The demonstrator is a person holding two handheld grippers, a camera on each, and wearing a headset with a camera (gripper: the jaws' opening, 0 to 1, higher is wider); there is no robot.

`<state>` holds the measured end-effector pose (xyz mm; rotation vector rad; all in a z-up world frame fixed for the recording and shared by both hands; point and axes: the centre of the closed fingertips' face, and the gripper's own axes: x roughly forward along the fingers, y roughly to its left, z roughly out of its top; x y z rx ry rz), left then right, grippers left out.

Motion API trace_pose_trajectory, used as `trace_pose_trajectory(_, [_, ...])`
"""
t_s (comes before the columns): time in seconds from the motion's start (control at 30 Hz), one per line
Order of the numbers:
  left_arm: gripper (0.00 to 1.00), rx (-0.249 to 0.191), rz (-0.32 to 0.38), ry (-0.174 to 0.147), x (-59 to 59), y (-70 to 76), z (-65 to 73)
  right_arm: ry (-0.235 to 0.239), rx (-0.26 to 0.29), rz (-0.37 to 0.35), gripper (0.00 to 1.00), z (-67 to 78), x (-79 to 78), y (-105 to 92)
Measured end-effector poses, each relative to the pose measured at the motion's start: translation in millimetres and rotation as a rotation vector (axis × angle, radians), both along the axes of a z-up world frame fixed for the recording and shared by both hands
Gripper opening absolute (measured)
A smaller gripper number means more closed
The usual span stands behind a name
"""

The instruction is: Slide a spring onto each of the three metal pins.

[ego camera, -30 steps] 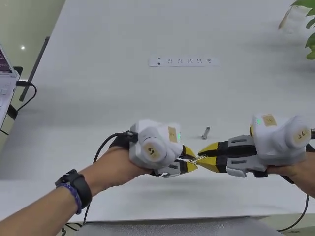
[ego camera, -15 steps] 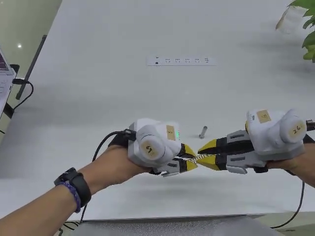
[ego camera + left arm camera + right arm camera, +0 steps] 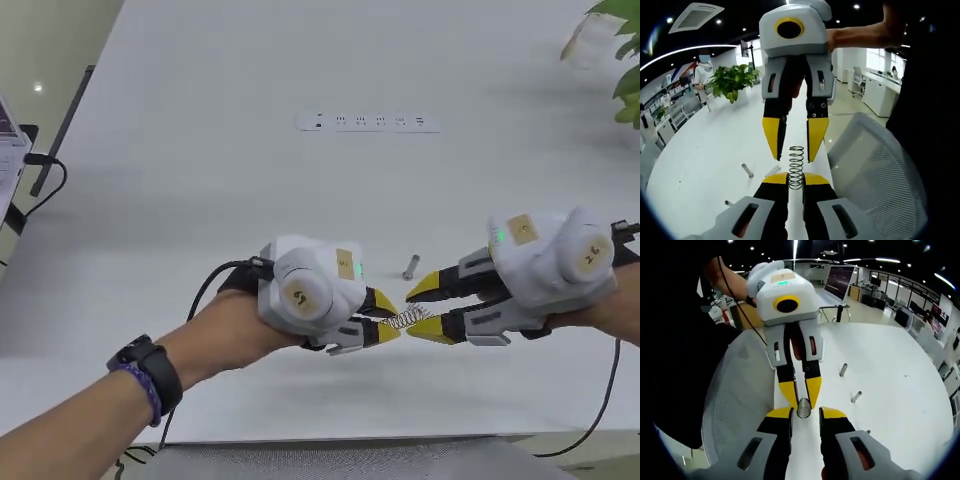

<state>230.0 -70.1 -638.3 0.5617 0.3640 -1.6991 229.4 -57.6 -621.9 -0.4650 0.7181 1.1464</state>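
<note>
My left gripper (image 3: 384, 326) is shut on a thin metal pin with a spring (image 3: 406, 319) on its free end, held above the table's near edge. In the left gripper view the spring (image 3: 796, 166) stands up out of the shut left gripper (image 3: 795, 181). My right gripper (image 3: 424, 309) faces it tip to tip, open, its yellow fingertips (image 3: 773, 136) on either side of the coil without touching it. From the right gripper view the spring's end (image 3: 803, 408) sits just ahead of the open right gripper (image 3: 807, 413). Another pin (image 3: 411, 267) lies on the white table behind the tips.
Two loose pins (image 3: 843, 370) (image 3: 856, 396) lie on the table, and a spare spring (image 3: 772, 171) beside one of them. A white power strip (image 3: 368, 122) sits mid-table, a plant (image 3: 622, 60) at the far right. A mesh chair back (image 3: 350, 462) is below the near edge.
The right gripper has opened, let go of the spring and drawn back slightly to the right. The left gripper has kept its hold and hardly moved.
</note>
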Motion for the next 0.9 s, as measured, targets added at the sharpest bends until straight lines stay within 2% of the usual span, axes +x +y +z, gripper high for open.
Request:
trace_pose_trajectory(0.17, [0.02, -0.001, 0.0, -0.001, 0.4, 0.3, 1.2, -0.01, -0.035, 0.038, 0.18, -1.6, 0.3, 1.6])
trace_pose_trajectory(0.57, [0.02, -0.01, -0.006, -0.006, -0.3, -2.0, 5.4, -0.022, -0.079, 0.106, 0.15, -3.9, -0.3, 7.1])
trace_pose_trajectory(0.77, [0.02, -0.01, -0.004, -0.001, 0.0, -1.5, 5.1, -0.026, -0.085, 0.127, 0.09, -4.2, -1.0, 8.0])
trace_pose_trajectory(0.9, [0.02, -0.006, -0.01, 0.0, -0.9, -1.7, 4.1, -0.026, -0.089, 0.136, 0.09, -5.0, -1.9, 8.3])
